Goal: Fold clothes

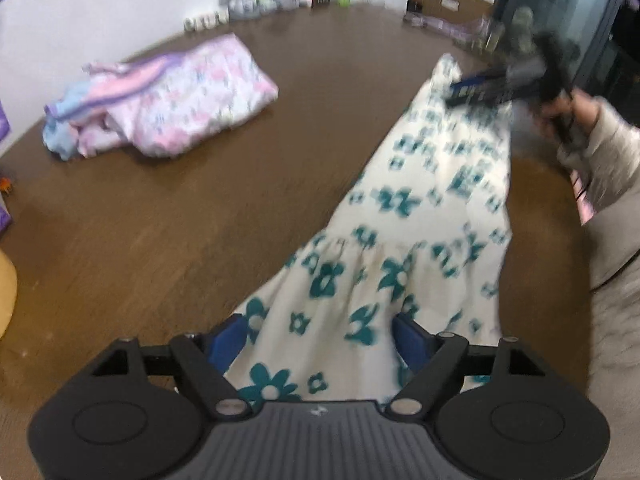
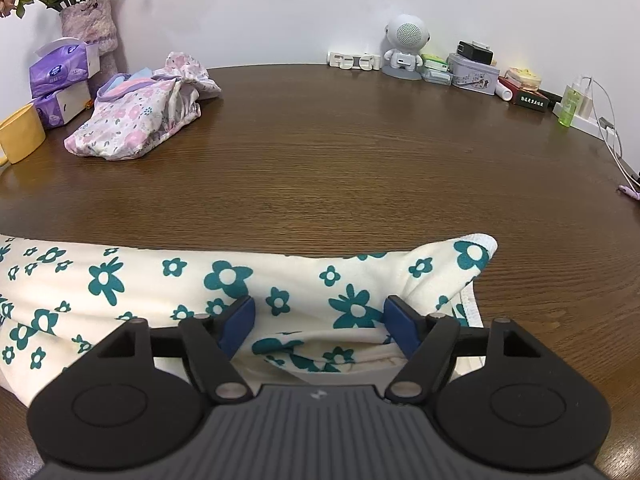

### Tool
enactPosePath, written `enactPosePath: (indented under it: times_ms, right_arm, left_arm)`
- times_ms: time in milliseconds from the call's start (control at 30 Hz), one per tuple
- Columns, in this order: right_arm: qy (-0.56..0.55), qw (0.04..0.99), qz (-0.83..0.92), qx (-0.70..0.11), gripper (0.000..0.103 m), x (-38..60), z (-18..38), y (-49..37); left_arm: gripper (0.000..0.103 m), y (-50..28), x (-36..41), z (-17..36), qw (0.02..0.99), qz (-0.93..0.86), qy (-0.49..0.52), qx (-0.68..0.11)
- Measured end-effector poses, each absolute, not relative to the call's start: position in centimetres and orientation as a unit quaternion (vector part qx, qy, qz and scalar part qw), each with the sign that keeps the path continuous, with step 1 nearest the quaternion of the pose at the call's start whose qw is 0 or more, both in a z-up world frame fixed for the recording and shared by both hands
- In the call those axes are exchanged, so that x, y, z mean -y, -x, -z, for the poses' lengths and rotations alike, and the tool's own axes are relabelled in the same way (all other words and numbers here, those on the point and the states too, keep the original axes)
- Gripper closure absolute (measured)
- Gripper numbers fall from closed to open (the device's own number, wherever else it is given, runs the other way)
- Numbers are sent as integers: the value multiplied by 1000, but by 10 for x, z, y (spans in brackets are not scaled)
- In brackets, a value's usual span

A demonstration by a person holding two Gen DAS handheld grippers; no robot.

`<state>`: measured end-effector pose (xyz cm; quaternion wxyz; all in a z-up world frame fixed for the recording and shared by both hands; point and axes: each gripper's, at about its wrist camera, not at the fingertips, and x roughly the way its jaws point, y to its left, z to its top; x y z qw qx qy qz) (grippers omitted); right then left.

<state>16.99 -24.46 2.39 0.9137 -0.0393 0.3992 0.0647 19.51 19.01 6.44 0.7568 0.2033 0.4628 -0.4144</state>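
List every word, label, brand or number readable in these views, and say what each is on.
None can be read for certain.
Dark red box: a line of pale characters, too small to read.
Purple tissue packs: printed logos, blurred.
Metal tin: small pictures only, no legible text.
Green bottle: label unreadable.
The left wrist view is motion-blurred; nothing legible there.

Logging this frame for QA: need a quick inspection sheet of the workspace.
Surface: brown wood-grain table, bare in the middle.
Job's things: cream dress with teal flowers stretched flat along the near edge; pink floral bundle folded at far left.
Clutter: tissue packs, yellow cup, vase, speaker figure, tin, green bottle.
Grippers: left gripper and right gripper both open, fabric between the fingers.
Cables: white cable at far right.
Surroundings: white wall.
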Motion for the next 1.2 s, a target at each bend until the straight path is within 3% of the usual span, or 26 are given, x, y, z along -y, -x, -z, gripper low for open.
enactPosePath:
  times_ms: [100, 233, 333, 667, 867, 933, 1000, 1100, 1200]
  right_arm:
    - [39, 914, -64, -398, 30, 244, -24, -169]
    - [39, 915, -62, -396, 30, 243, -23, -169]
    - [39, 916, -62, -395, 30, 243, -23, -168]
    - [43, 920, -66, -385, 30, 243, -21, -165]
    - [39, 927, -87, -362, 31, 253, -32, -147]
    - [29, 933, -85, -347, 30, 260, -42, -137]
    - [22, 940, -74, -332, 30, 269, -52, -129]
    - [11, 948, -48, -316, 30, 286, -61, -124]
    - [-14, 951, -40, -305, 32, 299, -66, -127]
  left_arm:
    - [27, -189, -195, -62, 754, 421, -211, -458]
    - [70, -176, -205, -66, 762, 421, -206, -446]
    - [77, -167, -210, -66, 774, 413, -195, -438]
    - [77, -140, -229, -59, 830, 371, -144, -391]
    - [65, -128, -234, -76, 858, 340, -127, -363]
    - [46, -120, -239, -92, 871, 346, -97, -335]
    - [38, -115, -239, -104, 881, 354, -69, -306]
    - [38, -117, -225, -108, 888, 350, -68, -290]
    - [38, -133, -213, -95, 883, 336, -63, -321]
